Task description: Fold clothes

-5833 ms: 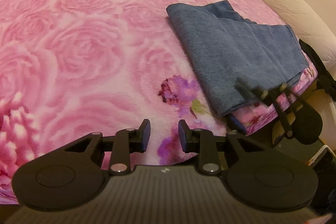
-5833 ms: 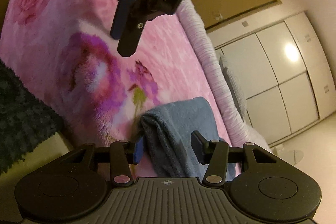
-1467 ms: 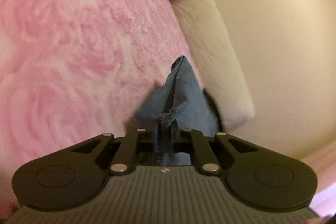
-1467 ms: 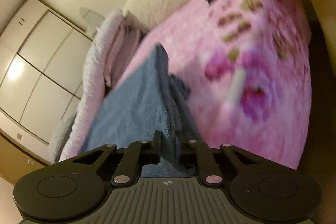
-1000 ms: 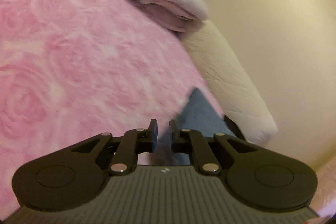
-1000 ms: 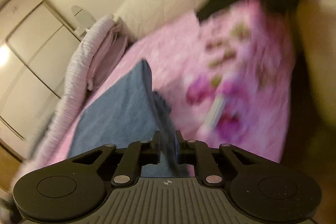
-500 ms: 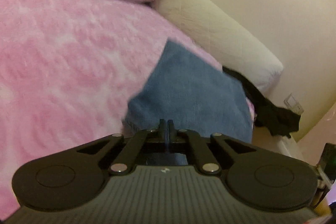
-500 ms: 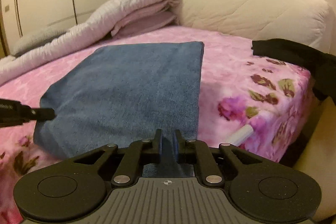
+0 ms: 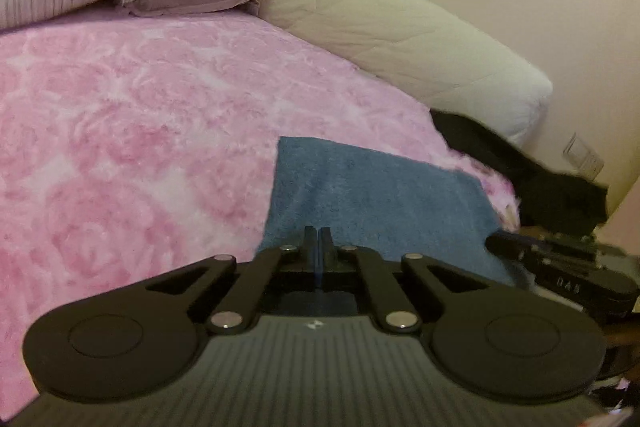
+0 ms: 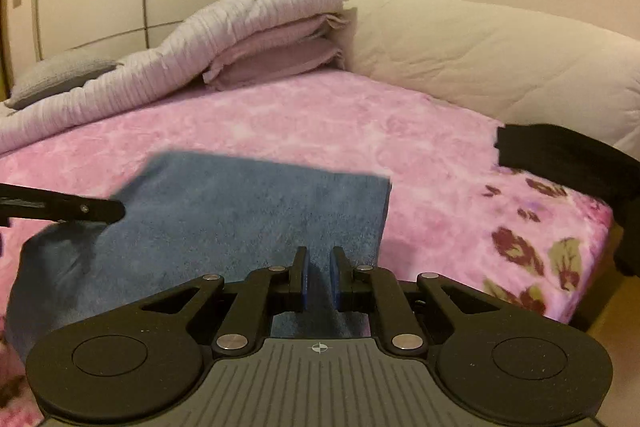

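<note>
Pink rose-patterned fleece bedspread (image 10: 320, 119) covers the bed, with folded lilac bedding (image 10: 256, 35) at its far end. On the near right corner lies the blue terry cloth (image 10: 240, 219), doubled flat. The left gripper (image 9: 318, 243) has its jaws pressed on the near left edge, likely to pin the fold in place. The right gripper (image 10: 318, 279) stands with jaws slightly spread over the near right edge; half a second ago they pinched it, so the cloth has just been let go there.

Left gripper (image 9: 319, 239) fingers pressed together, right gripper (image 10: 319, 269) fingers slightly parted
</note>
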`<state>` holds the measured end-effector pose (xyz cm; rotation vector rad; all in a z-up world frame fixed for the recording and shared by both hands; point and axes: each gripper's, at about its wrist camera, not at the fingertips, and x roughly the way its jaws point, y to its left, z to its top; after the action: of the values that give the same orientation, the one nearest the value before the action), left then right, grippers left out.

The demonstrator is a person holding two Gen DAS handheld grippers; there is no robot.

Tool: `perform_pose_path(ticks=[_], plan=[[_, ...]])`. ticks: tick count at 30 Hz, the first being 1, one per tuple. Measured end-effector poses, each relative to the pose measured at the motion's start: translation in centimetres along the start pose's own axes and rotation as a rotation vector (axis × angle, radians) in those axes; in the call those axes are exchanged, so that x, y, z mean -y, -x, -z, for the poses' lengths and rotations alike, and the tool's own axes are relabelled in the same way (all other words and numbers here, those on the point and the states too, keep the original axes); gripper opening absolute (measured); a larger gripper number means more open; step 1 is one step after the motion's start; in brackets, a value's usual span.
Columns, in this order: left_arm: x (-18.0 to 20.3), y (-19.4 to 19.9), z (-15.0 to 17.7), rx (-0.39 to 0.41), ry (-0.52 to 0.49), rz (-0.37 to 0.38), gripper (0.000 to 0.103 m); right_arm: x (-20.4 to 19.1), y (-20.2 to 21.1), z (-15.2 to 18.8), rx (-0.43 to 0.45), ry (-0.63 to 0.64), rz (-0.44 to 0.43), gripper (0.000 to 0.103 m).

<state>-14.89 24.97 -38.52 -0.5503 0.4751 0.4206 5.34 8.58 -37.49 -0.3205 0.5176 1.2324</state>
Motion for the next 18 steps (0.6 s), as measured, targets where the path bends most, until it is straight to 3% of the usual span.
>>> perform_pose_path(ticks=[3,9,13,18], plan=[[0.4,-0.6,-1.4,-0.001,0.000,0.015,0.006,1.1,0.9,-1.4,-0.020,-0.068,-0.034,0.011],[1.2,-1.8,-4.1,-0.004,-0.001,0.044,0.006,1.8,-0.5,-4.6,0.051,-0.080,-0.015,0.011],[1.2,-4.5,-4.7,-0.035,-0.002,0.022,0.006,2.2,-3.7,-4.6,-0.011,-0.032,0.041,0.011],[0.9,-7.8,-4.3,-0.094,-0.065,-0.051,0.006,3.7,-6.8,-2.4,-0.092,-0.059,0.005,0.011]])
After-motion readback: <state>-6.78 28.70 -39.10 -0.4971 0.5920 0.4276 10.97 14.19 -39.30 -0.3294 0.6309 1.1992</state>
